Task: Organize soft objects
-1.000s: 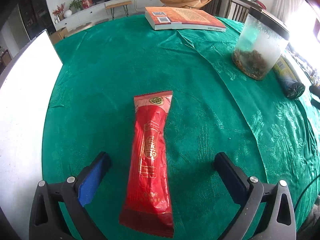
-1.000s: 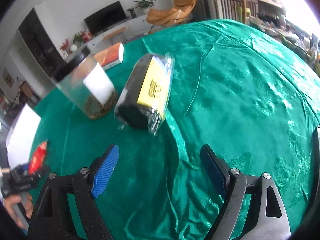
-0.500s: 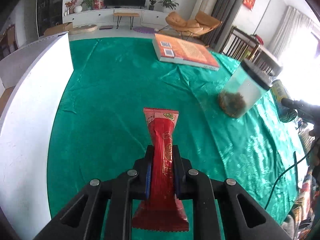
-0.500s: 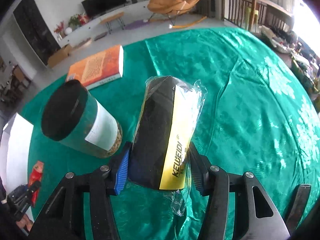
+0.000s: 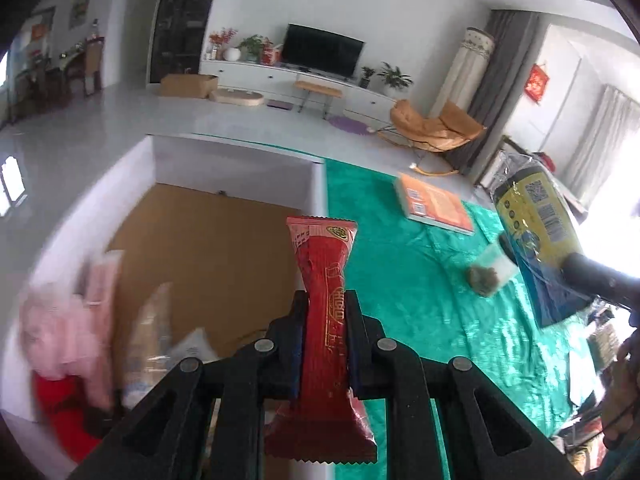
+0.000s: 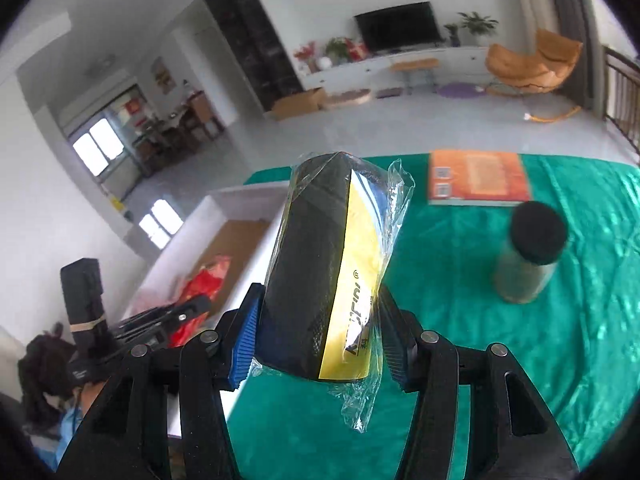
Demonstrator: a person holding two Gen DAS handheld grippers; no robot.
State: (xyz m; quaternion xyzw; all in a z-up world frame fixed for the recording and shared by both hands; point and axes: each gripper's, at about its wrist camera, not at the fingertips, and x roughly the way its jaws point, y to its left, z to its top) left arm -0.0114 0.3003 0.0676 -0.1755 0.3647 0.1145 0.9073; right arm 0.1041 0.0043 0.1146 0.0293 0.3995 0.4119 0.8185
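Red foil crumples where my left jaws (image 5: 323, 336) pinch the red packet (image 5: 325, 316) at its waist, above the cardboard box (image 5: 224, 240). It may slide free and land on the green surface (image 5: 420, 300). My right jaws (image 6: 316, 332) squeeze the wrapped sponge (image 6: 324, 280) over that cloth; slick plastic could slip, dropping it near the jar (image 6: 528, 256).
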